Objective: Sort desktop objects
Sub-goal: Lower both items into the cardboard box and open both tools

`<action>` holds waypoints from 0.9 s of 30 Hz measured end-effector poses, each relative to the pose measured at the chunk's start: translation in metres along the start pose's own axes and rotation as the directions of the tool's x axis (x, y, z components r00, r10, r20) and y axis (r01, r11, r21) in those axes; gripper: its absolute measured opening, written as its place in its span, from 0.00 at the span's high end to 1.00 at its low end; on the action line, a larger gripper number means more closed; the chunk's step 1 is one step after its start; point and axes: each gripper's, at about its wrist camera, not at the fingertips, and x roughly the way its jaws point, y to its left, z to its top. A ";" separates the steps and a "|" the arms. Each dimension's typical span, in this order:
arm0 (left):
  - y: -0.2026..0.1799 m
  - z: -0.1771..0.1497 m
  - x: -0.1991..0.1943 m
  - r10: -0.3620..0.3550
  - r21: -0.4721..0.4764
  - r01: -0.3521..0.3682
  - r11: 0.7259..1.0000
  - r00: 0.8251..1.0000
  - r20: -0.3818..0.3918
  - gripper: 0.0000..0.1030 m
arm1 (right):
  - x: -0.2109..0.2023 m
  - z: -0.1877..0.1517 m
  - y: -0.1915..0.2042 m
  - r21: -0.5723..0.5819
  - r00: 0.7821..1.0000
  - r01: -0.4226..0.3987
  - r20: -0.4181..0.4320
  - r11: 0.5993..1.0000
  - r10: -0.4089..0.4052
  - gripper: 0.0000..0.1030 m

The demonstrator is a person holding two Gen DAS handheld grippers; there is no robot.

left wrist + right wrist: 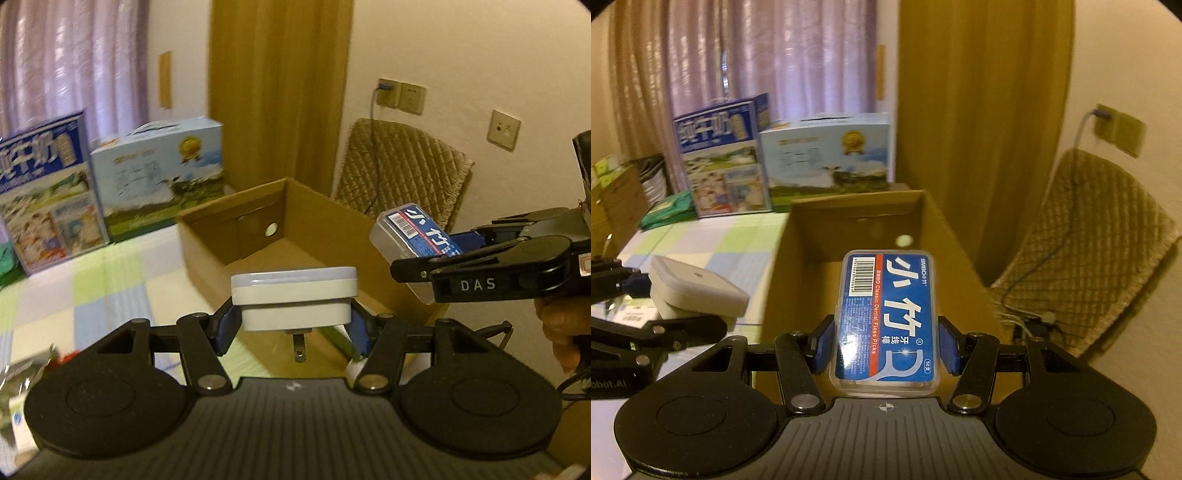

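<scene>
The left hand-held gripper (295, 326) is clamped on a white plug-in adapter (294, 296), its blue pads pressed against the lower body on both sides, with a metal prong (298, 349) hanging from the underside. The adapter is held in the air just before the near wall of an open cardboard box (258, 236) that stands on a desk covered by a green, yellow and blue checked cloth (110, 273).

The right hand-held gripper (886, 349) is clamped on a clear plastic case of dental floss picks (888, 317) (blue label, barcode at its far end), gripping it by the long sides near the end closest to the camera. The case lies flat and points forward over the box opening, above its brown floor. In the left wrist view this case (415, 236) hangs over the right wall of the box, to the right of the adapter and apart from it.

Two printed milk cartons (727, 158) stand at the far edge of the desk behind the box. Right of the box is a chair with a quilted tan cover (1089, 251). Some small items at the lower left of the left wrist view are too blurred to name.
</scene>
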 end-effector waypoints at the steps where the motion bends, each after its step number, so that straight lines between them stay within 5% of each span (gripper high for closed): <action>1: -0.003 0.003 0.005 -0.007 0.011 0.007 1.000 1.000 0.002 0.46 | 0.001 0.000 -0.006 0.005 1.000 0.006 -0.002 1.000 -0.006 0.48; 16: -0.020 0.010 0.069 -0.065 0.067 0.068 0.995 0.997 -0.046 0.46 | 0.031 -0.003 -0.037 0.062 0.999 0.019 -0.035 0.998 -0.016 0.48; 27: -0.012 0.008 0.072 -0.028 0.051 0.030 0.998 0.999 -0.037 0.42 | 0.031 -0.005 -0.038 0.070 0.999 0.019 -0.034 0.997 -0.017 0.48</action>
